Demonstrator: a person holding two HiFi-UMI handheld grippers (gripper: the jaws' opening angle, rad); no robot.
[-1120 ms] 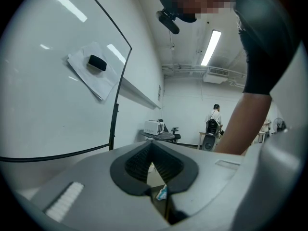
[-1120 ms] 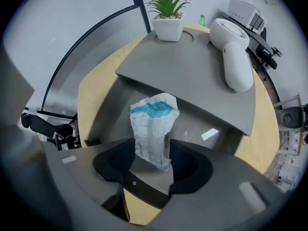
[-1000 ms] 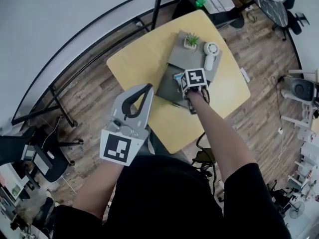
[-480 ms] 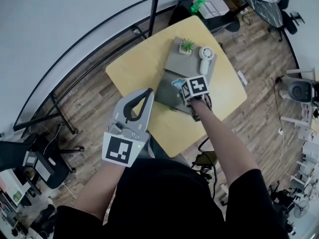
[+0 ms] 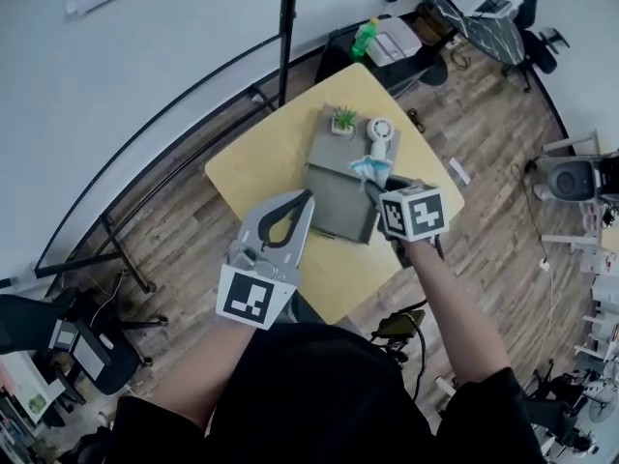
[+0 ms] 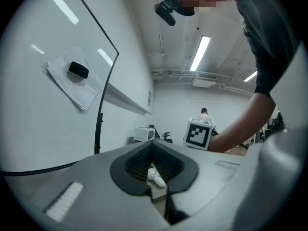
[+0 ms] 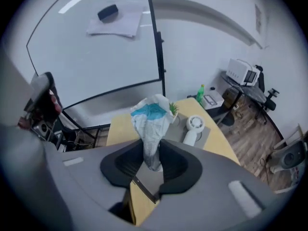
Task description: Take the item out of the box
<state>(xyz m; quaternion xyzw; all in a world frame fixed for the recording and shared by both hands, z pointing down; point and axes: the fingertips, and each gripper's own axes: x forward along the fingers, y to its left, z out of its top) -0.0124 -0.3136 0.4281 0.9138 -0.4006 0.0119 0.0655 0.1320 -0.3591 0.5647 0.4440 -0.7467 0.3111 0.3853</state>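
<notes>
My right gripper (image 7: 153, 161) is shut on the lower end of a crumpled white and blue packet (image 7: 151, 117), which stands up between its jaws. In the head view that packet (image 5: 368, 167) hangs above the right edge of the grey box (image 5: 334, 206) on the yellow table (image 5: 261, 153), with the right gripper (image 5: 375, 184) behind it. My left gripper (image 5: 303, 199) is raised in front of the person's body, near the table's front edge. Its jaws meet with nothing between them, as the left gripper view shows (image 6: 152, 143).
A small potted plant (image 5: 343, 120) and a white handheld fan (image 5: 378, 139) sit on a grey panel behind the box. A green bottle (image 5: 365, 37) stands on a dark side table beyond. A black pole (image 5: 286, 17) rises at the table's back, and chairs stand on the wooden floor.
My right gripper has come up out of the box with the white and blue packet and moved right and back toward the person. The left gripper has stayed about where it was.
</notes>
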